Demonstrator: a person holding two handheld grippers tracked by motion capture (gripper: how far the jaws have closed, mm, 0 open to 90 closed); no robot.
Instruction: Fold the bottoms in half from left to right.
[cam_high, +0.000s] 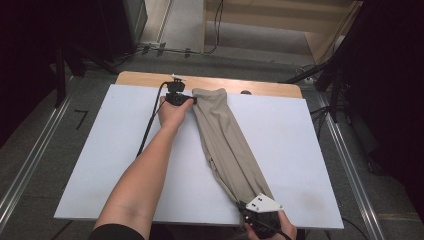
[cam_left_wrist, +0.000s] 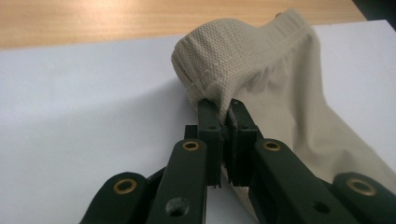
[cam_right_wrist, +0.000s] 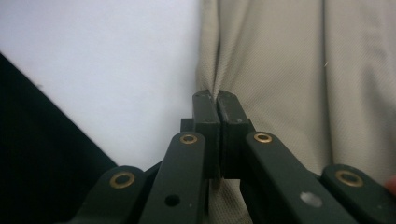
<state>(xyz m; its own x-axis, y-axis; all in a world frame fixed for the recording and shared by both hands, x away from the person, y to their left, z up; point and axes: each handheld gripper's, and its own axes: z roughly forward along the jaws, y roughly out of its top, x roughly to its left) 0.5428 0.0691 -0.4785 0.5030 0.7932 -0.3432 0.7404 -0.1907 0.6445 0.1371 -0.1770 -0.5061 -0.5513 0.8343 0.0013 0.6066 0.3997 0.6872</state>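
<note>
The beige trousers (cam_high: 227, 145) lay folded into a long narrow strip running diagonally across the white tabletop (cam_high: 100, 165), elastic waistband at the far end, the other end at the near edge. The likeliest trouble was fabric slipping out, since each pinch took only a thin fold at the edge; pulling the two ends apart too hard, or lifting unevenly, could free one end and let the strip sag or unfold. The left tongs (cam_left_wrist: 223, 112) were closed tight on a small tuck of cloth just below the waistband. The right tongs (cam_right_wrist: 217, 100) were likewise shut, their jaws meeting on a crease at the near end
</note>
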